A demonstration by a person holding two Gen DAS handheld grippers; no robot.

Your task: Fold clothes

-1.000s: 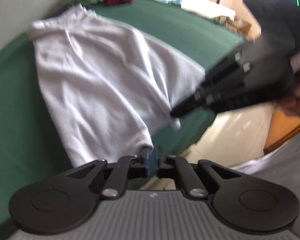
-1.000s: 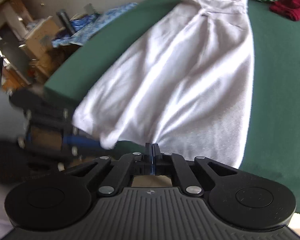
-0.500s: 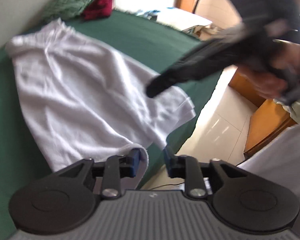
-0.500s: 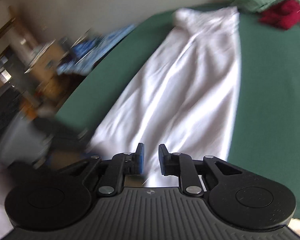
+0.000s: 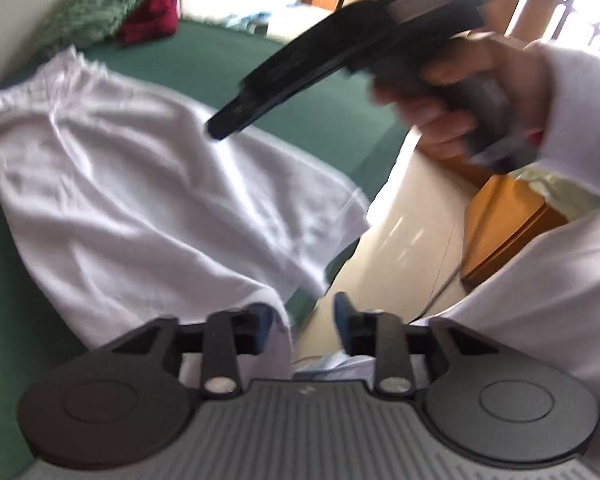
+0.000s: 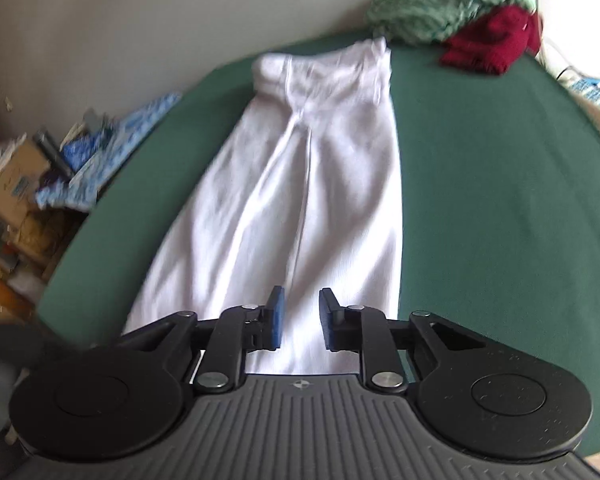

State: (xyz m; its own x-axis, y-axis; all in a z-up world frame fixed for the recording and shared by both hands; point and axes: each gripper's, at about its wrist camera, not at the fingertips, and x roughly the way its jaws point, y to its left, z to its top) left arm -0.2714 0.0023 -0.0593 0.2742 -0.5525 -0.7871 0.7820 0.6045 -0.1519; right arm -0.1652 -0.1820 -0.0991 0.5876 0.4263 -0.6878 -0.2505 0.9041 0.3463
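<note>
Left gripper: jaws part-way open, a clear gap between the 2 blue pads; they opened within the last second. The near hem corner of the white garment hangs just beside the left pad; neither pad presses on it, nothing held.
Right gripper: jaws part-way open and just been opening; white cloth shows behind the gap, nothing pinched between the pads.
Right gripper from the left camera: blurred, raised above the garment's right part, tip pointing down-left, clear of the cloth.
Hand: wrapped round the right gripper's handle, a white sleeve at the wrist.
White garment: lies spread lengthwise on the green table, waistband at the far end near the wall, hem end at the near edge under the grippers. A centre crease runs down it, with soft wrinkles.
Green table: the cloth cover is bare to the right of the garment.
Green knit: heaped at the far right corner.
Red garment: bunched, touching the green knit's right side, well apart from the white garment.
Clutter: boxes and blue-patterned paper beyond the table's left edge, blurred.
</note>
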